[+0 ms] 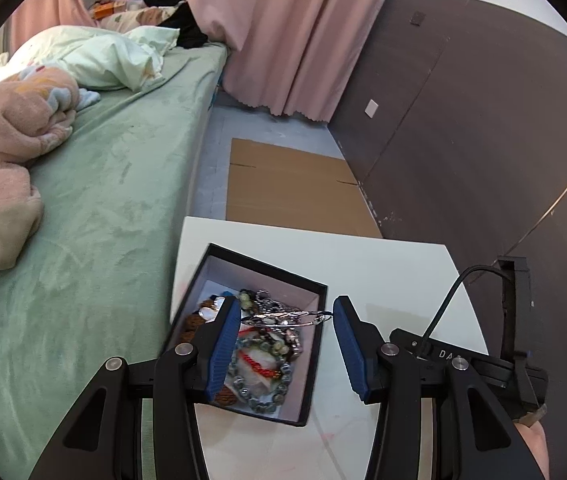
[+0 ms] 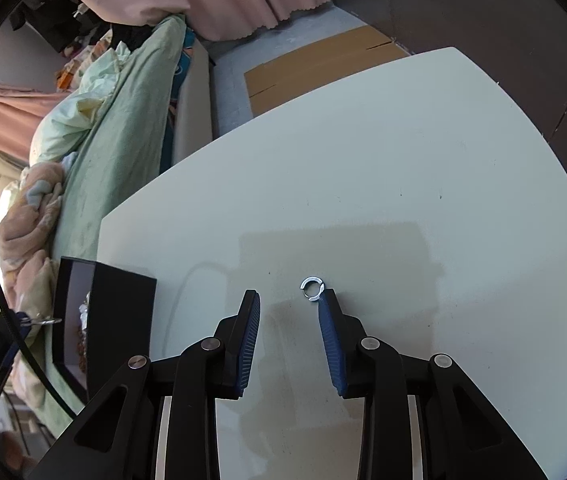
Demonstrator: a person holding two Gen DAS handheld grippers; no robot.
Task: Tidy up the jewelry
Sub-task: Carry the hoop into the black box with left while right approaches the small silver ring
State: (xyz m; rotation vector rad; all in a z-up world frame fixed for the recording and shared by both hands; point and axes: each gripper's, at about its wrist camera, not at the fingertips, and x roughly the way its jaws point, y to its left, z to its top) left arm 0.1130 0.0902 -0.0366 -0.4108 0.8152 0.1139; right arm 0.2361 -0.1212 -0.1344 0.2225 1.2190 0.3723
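In the left wrist view the left gripper point(image 1: 287, 312) hung over the black box point(image 1: 315, 360) at lower centre, its blue pads pressed on the two ends of a thin silver bangle point(image 1: 283, 317) — beads and chains heaped in the box below. In the right wrist view the right gripper point(image 2: 289, 300) stood half-closed and empty over the white table point(image 2: 403, 160); a small open silver ring point(image 2: 312, 289) lay just at its right fingertip, whether touching it I cannot tell.
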